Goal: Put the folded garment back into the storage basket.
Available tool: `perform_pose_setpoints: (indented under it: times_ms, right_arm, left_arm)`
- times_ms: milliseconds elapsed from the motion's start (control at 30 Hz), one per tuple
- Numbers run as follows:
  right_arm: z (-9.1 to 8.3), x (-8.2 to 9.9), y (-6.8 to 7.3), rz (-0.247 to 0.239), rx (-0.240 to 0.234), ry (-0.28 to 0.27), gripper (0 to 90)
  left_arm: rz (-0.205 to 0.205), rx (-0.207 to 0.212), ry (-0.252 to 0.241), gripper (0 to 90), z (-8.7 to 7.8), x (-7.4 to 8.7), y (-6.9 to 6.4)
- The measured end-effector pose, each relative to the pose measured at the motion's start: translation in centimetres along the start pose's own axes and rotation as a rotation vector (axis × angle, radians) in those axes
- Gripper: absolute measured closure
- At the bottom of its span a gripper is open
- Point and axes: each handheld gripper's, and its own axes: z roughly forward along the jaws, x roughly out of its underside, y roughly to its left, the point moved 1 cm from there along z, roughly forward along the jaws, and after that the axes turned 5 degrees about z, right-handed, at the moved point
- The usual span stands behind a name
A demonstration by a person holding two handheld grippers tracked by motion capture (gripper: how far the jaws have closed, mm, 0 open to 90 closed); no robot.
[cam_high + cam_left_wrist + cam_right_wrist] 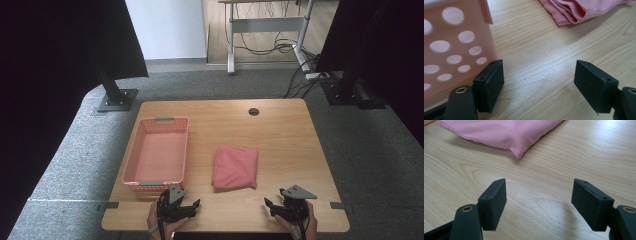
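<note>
Nearby, pink basket (158, 150) beside folded pink cloth (235, 167), both tools (190, 206) (272, 207) spread, empty

left tool (192, 206) jaws apart, right tool (270, 205) likewise

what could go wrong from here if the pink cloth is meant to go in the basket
1. The folded cloth shows loose stacked layers along its edge in the left gripper view, so a pinch by one claw may catch only the top layers and let it unfold.
2. The left claw sits right beside the basket wall; swinging toward the cloth could knock the light basket.
3. The right claw is low over the table, so sliding under the cloth may push it along.
</note>
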Motion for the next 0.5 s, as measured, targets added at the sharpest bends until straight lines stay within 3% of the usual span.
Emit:
perform_pose_setpoints:
  times_ms: [500]
  right_arm:
    - [-0.04, 0.02, -0.02, -0.002, -0.008, 0.006, 27.9]
  left_arm:
    - [0.003, -0.005, -0.005, 24.5, -0.17, -0.08, 0.19]
